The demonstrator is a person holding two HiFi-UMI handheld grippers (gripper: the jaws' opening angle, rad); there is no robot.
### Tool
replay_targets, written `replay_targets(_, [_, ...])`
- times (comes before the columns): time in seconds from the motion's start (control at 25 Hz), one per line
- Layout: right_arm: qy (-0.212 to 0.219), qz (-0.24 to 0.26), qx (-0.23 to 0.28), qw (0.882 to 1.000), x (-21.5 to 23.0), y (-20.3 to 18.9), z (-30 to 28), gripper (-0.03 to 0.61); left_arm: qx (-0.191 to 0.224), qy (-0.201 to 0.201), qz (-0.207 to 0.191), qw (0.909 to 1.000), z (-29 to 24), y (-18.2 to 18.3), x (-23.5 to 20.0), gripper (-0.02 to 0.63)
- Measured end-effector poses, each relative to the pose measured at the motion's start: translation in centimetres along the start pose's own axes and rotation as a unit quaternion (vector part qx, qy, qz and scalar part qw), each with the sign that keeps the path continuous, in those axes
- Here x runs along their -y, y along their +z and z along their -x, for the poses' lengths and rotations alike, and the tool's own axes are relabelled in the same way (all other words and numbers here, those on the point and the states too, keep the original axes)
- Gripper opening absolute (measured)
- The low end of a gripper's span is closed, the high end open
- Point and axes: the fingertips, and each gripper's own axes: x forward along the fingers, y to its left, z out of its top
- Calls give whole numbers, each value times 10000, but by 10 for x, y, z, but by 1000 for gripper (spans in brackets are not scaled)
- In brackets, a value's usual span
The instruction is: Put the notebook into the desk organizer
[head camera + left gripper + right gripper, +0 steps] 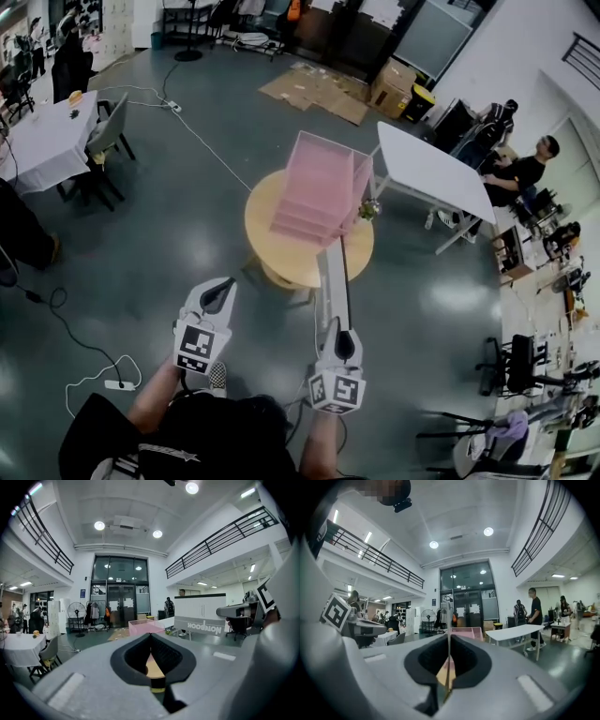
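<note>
A pink desk organizer [319, 183] stands on a round wooden table [272, 239] ahead of me. My right gripper [343, 345] is shut on a thin grey-white notebook [335, 281], held upright on edge and reaching toward the table's near rim. The right gripper view shows the notebook [449, 620] as a thin vertical line between the jaws, with the organizer [466, 631] behind it. My left gripper [218, 295] is beside it on the left, shut and empty. In the left gripper view, the notebook's cover [201, 618] stands at right and the organizer [145, 626] farther off.
A white rectangular table [431, 169] stands right of the round one. Flattened cardboard [314, 89] and boxes [394, 86] lie on the floor beyond. A cloth-covered table [42, 141] with chairs is at left. People [520, 169] sit at far right. A power strip [120, 384] lies near my feet.
</note>
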Motion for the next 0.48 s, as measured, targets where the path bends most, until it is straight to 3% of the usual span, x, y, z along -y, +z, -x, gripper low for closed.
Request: replay_targets(0.48, [-268,-741,-111,9968,7,-30,-28,12,-173,-313,62,9993,-37,-20,-6,11])
